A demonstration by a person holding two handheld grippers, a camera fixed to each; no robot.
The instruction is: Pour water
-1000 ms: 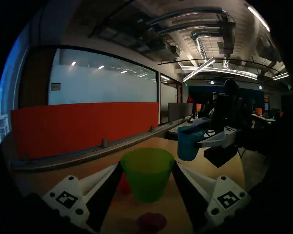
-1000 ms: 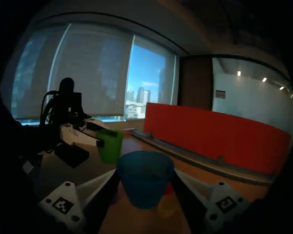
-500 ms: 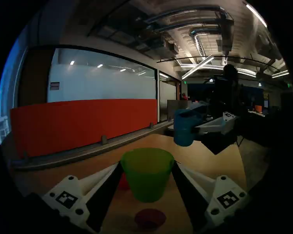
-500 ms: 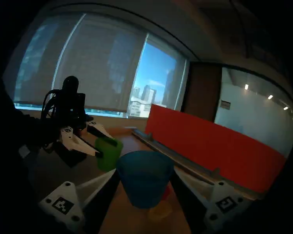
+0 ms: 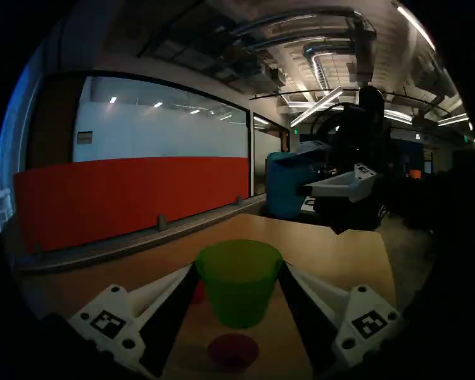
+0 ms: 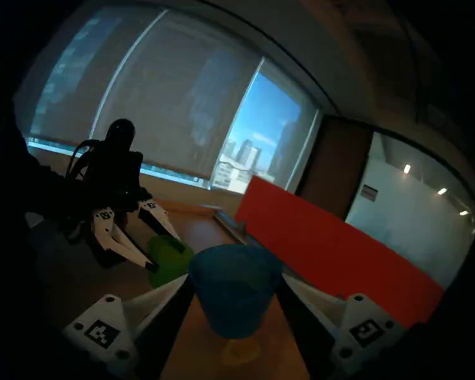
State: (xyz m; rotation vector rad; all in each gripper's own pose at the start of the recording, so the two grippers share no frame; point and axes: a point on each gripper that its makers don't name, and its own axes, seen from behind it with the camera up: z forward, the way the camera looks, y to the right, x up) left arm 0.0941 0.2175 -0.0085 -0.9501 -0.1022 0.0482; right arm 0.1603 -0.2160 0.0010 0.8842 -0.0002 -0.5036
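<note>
In the left gripper view my left gripper (image 5: 239, 285) is shut on a green cup (image 5: 239, 282), held upright above the wooden table (image 5: 339, 247). Beyond it, up and to the right, the right gripper (image 5: 301, 189) holds a blue cup (image 5: 285, 185) tipped over on its side. In the right gripper view my right gripper (image 6: 235, 297) is shut on that blue cup (image 6: 235, 297), and the view leans to one side. The left gripper (image 6: 158, 259) with the green cup (image 6: 168, 259) appears lower left, a person's dark arm behind it.
A dark red cup (image 5: 232, 351) and a red cup (image 5: 198, 292) stand on the table under the green cup. A yellow cup (image 6: 240, 351) sits below the blue cup. An orange partition (image 5: 130, 196) runs along the table's far edge; windows (image 6: 174, 120) lie behind.
The blue cup has risen and tipped further over while moving closer above the green cup. The right gripper view has rolled and tilted. The green cup stayed almost still.
</note>
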